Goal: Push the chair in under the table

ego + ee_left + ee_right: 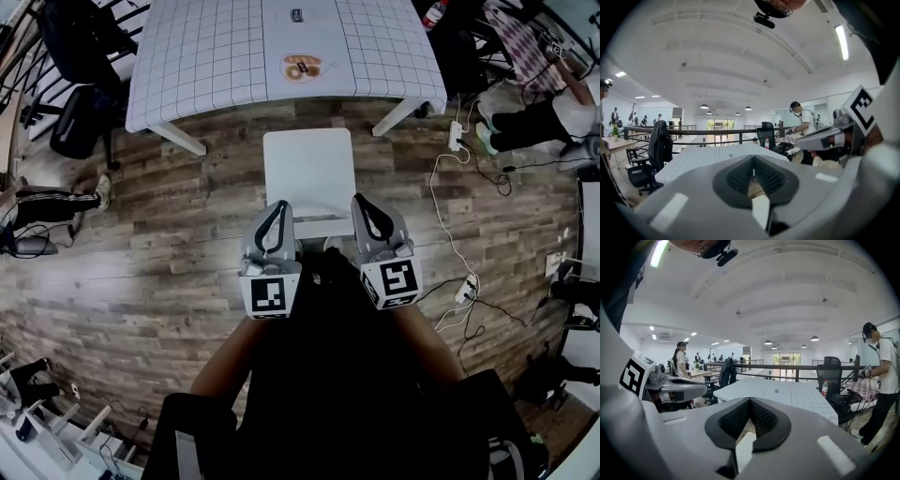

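In the head view the chair (307, 169) sits just short of the table's (206, 56) near edge, left gripper (275, 211) and right gripper (366, 204) by its back. Left gripper view: jaws together, empty. Right gripper view: same; I'd push evenly, straight

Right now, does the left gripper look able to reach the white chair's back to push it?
Probably yes. The left gripper, jaws shut, sits right at the back edge of the chair, with nothing between them. Whether it already touches, I cannot tell.
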The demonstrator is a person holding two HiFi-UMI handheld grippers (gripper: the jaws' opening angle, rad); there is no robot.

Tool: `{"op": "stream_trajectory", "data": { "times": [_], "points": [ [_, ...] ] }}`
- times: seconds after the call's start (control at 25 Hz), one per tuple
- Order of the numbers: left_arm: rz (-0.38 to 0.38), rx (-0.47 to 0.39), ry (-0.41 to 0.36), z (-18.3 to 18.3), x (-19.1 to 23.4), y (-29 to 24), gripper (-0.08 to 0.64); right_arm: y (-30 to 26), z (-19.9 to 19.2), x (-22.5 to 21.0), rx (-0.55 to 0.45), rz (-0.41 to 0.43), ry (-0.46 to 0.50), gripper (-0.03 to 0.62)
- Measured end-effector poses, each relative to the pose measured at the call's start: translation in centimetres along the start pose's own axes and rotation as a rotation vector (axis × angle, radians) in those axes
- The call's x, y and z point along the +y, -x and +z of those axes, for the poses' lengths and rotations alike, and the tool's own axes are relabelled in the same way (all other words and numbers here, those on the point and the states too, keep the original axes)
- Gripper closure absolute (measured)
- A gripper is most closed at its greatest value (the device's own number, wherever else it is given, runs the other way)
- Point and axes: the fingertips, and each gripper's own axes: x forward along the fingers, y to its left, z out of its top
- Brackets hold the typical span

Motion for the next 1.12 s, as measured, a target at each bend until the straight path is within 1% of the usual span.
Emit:
{"op": "stream_trajectory", "data": {
  "times": [0.08, 0.16, 0.24, 0.32, 0.4, 0.48, 0.56, 0.6, 0.76, 0.84, 0.92, 0.96, 1.04, 1.12],
  "points": [
    [-0.01, 0.0, -0.031, -0.4, 0.0, -0.4, 0.549, -0.8, -1.1, 0.1, 0.043, 0.04, -0.016, 0.586],
    [-0.007, 0.012, -0.035, -0.8, 0.0, -0.6, 0.549, -1.0, -2.3, 0.2, 0.087, 0.07, -0.024, 0.562],
    [-0.007, 0.038, -0.048, -1.6, -0.2, -1.0, 0.549, -1.1, -3.3, 0.0, 0.116, 0.087, -0.009, 0.561],
    [-0.025, 0.083, -0.057, -2.8, -0.3, -1.4, 0.549, -1.0, -4.3, 0.1, 0.142, 0.104, 0.008, 0.56],
    [-0.066, 0.145, -0.056, -4.2, -1.0, -1.0, 0.509, -0.5, -5.8, 0.7, 0.191, 0.139, 0.008, 0.553],
    [-0.108, 0.206, -0.068, -5.7, -2.0, -0.6, 0.486, 0.1, -7.5, 1.4, 0.251, 0.182, 0.018, 0.52],
    [-0.152, 0.258, -0.096, -7.4, -3.2, -1.3, 0.467, -0.1, -9.5, 1.2, 0.309, 0.216, 0.052, 0.511],
    [-0.181, 0.282, -0.101, -8.3, -3.9, -1.9, 0.441, -0.4, -10.5, 1.0, 0.337, 0.232, 0.066, 0.508],
    [-0.308, 0.393, -0.072, -11.9, -6.6, -2.3, 0.374, -0.5, -13.4, 1.3, 0.417, 0.307, 0.08, 0.487],
    [-0.365, 0.455, -0.084, -13.5, -7.7, -2.1, 0.356, -0.4, -14.8, 1.6, 0.462, 0.34, 0.138, 0.473],
    [-0.422, 0.517, -0.119, -15.1, -8.4, -1.9, 0.337, -0.5, -16.4, 1.7, 0.516, 0.362, 0.22, 0.453],
    [-0.446, 0.546, -0.14, -15.9, -8.7, -1.8, 0.328, -0.5, -17.2, 1.9, 0.541, 0.374, 0.255, 0.453],
    [-0.479, 0.589, -0.172, -17.2, -8.9, -1.8, 0.321, -0.6, -18.5, 2.2, 0.582, 0.405, 0.314, 0.448],
    [-0.492, 0.612, -0.194, -18.1, -8.7, -2.0, 0.321, -0.7, -19.5, 2.5, 0.61, 0.437, 0.361, 0.442]
  ]
}}
